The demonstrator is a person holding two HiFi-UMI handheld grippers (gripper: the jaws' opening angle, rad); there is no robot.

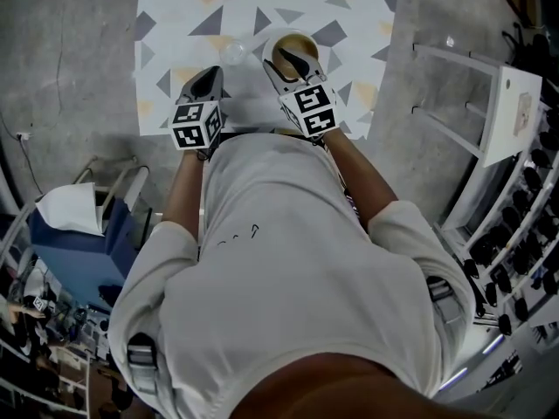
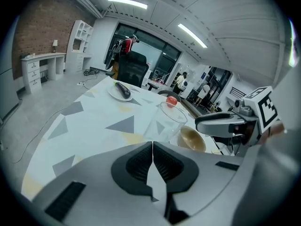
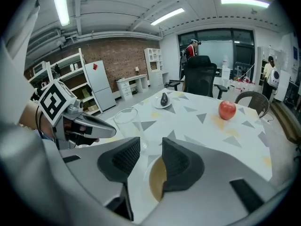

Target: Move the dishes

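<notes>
Tan bowl (image 3: 157,179) sits mouth-up, right gripper (image 3: 151,149) parted astride its rim; left gripper (image 2: 152,146) closed, empty.

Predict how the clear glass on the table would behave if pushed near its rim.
The glass stands upright and taller than wide, so a high push would probably tip it. Its smooth, clear wall suggests it is slippery and breakable. It looks empty, so likely light.
</notes>
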